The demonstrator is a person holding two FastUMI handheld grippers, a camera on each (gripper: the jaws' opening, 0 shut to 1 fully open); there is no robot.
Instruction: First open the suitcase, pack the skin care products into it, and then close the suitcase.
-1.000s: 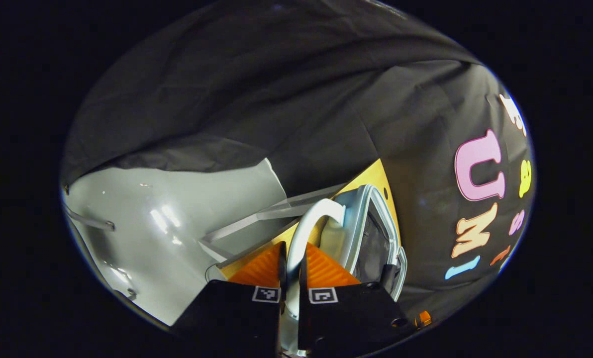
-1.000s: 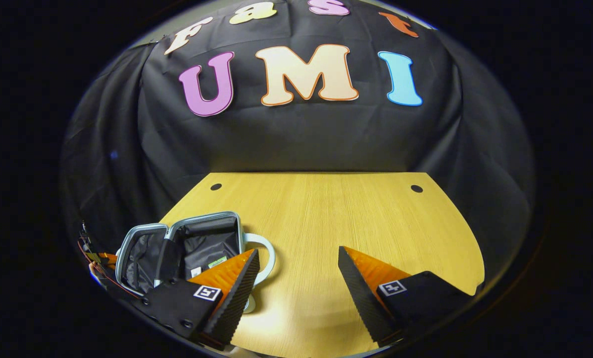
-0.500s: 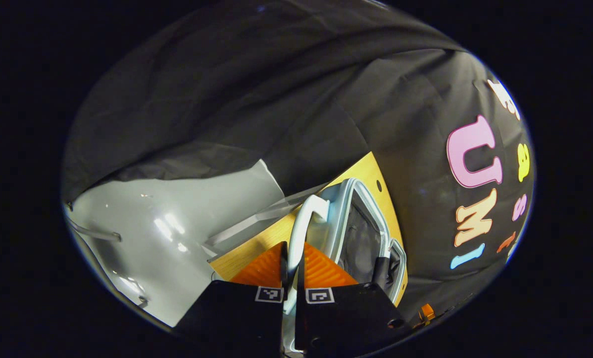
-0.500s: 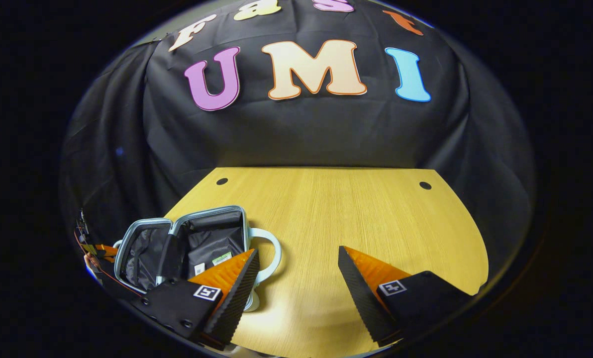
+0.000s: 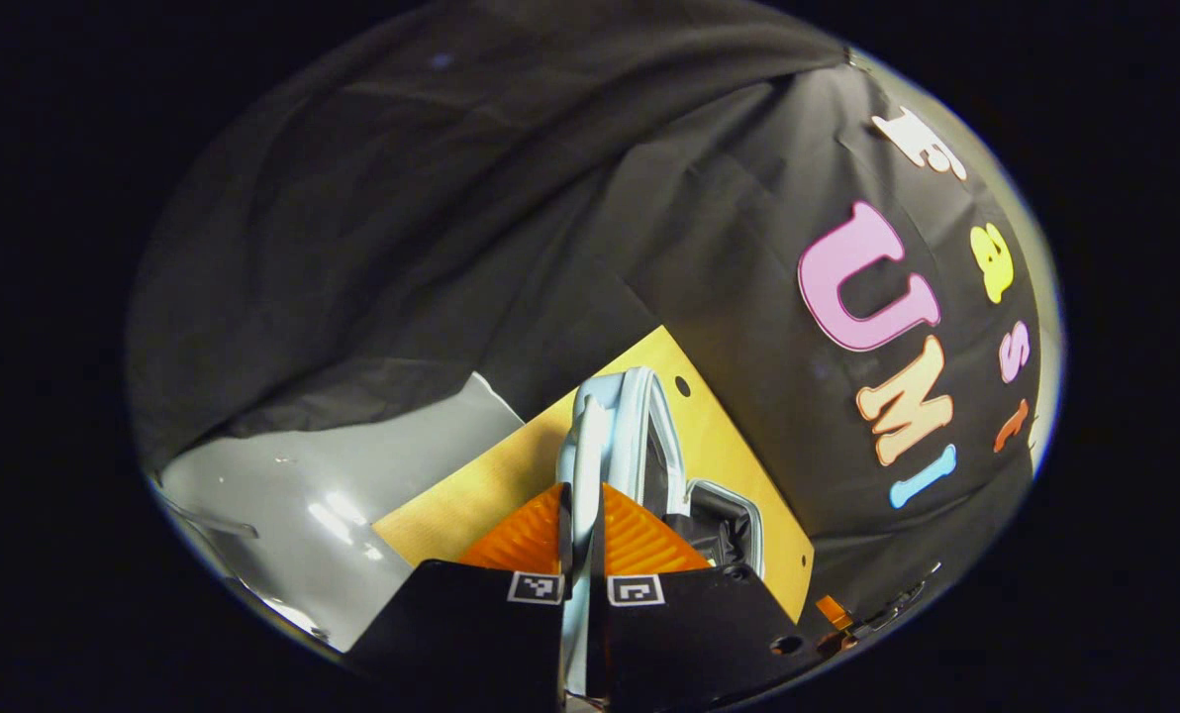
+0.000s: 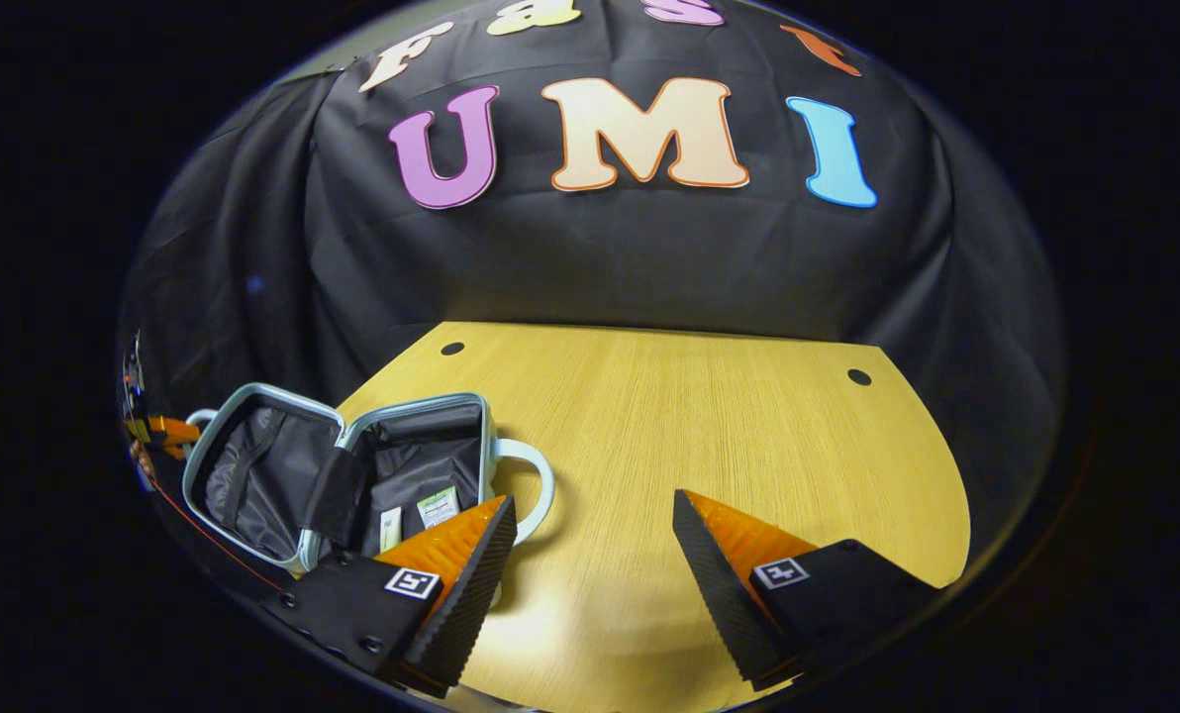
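Note:
A small pale blue suitcase lies open at the table's left, its two black-lined halves joined by a black strap. Small white and green items lie in the right half; what they are I cannot tell. My left gripper is shut on the pale blue handle of the left half, seen nearly edge-on. In the right gripper view it sits as an orange spot at that half's outer rim. My right gripper is open over the table, right of the suitcase, holding nothing.
The wooden table has two small holes near its back edge. Black cloth walls close it in behind and at the sides. Grey floor lies beyond the table's left edge.
The left half of the suitcase has swung further out and looks wider in the right gripper view. My left gripper turned with the handle, now edge-on. The right gripper barely moved.

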